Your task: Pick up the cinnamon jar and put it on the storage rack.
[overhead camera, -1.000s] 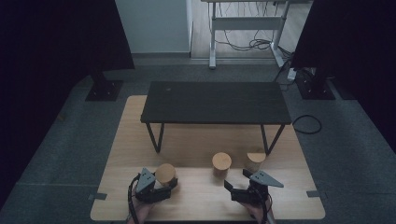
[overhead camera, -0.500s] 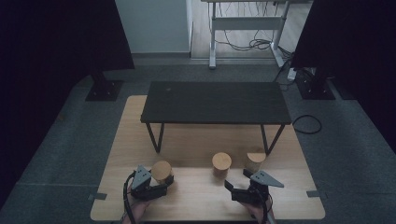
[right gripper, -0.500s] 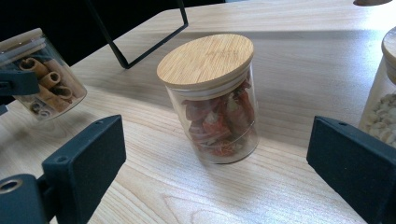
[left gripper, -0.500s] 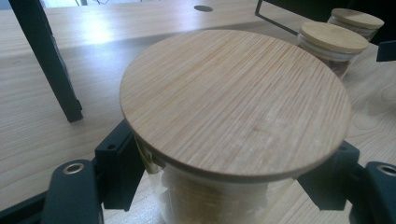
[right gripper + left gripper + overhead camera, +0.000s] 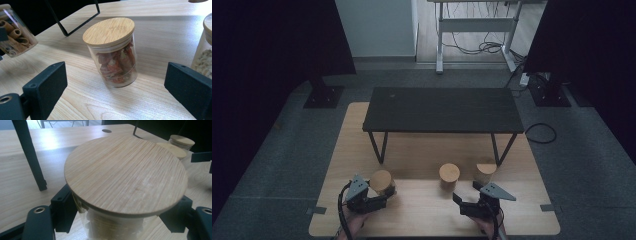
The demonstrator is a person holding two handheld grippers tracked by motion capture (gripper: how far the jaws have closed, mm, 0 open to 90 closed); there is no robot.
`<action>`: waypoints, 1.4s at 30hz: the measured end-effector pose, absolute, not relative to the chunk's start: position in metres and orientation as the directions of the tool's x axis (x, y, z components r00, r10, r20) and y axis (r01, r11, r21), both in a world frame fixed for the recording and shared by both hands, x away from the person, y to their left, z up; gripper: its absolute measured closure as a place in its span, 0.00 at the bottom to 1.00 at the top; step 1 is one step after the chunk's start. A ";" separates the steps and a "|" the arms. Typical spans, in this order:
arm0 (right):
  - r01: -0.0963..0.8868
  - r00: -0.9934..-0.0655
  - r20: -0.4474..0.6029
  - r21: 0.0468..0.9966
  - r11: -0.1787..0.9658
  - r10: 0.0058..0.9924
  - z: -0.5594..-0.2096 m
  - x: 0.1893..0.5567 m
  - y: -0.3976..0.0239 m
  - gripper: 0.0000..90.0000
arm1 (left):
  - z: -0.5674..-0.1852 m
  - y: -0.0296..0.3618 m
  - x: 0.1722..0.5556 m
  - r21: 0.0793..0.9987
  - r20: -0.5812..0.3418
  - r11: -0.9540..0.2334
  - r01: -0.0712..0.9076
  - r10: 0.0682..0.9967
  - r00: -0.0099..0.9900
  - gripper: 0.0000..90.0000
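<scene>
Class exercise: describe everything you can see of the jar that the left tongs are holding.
The jar is a clear glass cylinder with a round, pale bamboo-look lid. In the right gripper view it holds rolled brown sticks, like cinnamon. The left tongs are shut on its glass wall just below the lid. It sits at the wooden table's near left and looks tilted and lifted.

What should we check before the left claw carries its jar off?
1. Left claw shut on the clear glass jar with round bamboo lid: ok.
2. Jar lid seated flat: ok.
3. Jar clear of the light wooden tabletop: cannot tell.
4. Right claw open, holding nothing: ok.
5. Glass jar of red dried pieces upright ahead of the right claw, untouched: ok.
6. Route clear of the black low table and its legs: cannot tell.
</scene>
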State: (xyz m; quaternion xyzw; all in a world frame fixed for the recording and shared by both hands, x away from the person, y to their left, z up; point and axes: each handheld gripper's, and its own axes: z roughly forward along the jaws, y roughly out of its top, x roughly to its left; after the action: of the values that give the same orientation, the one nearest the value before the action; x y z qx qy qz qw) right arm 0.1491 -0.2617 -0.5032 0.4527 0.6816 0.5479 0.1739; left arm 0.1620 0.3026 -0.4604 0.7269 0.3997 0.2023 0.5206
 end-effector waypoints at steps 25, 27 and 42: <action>0.426 -0.523 0.256 0.905 -0.011 0.813 -0.503 0.148 -0.261 0.05 | -0.435 0.297 0.168 0.929 -0.098 -0.155 0.337 0.774 0.626 0.28; 0.426 -0.524 0.256 0.905 -0.011 0.812 -0.503 0.147 -0.261 0.05 | -0.433 0.296 0.168 0.928 -0.095 -0.160 0.336 0.772 0.629 0.28; 0.432 -0.532 0.253 0.902 0.002 0.808 -0.503 0.149 -0.259 0.05 | -0.425 0.295 0.173 0.930 -0.100 -0.151 0.334 0.771 0.629 0.28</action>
State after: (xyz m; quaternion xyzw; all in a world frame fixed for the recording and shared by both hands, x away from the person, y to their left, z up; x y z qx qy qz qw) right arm 0.1486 -0.2593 -0.5030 0.4517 0.6864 0.5430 0.1731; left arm 0.1728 0.2949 -0.4253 0.7302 0.3784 0.2062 0.5303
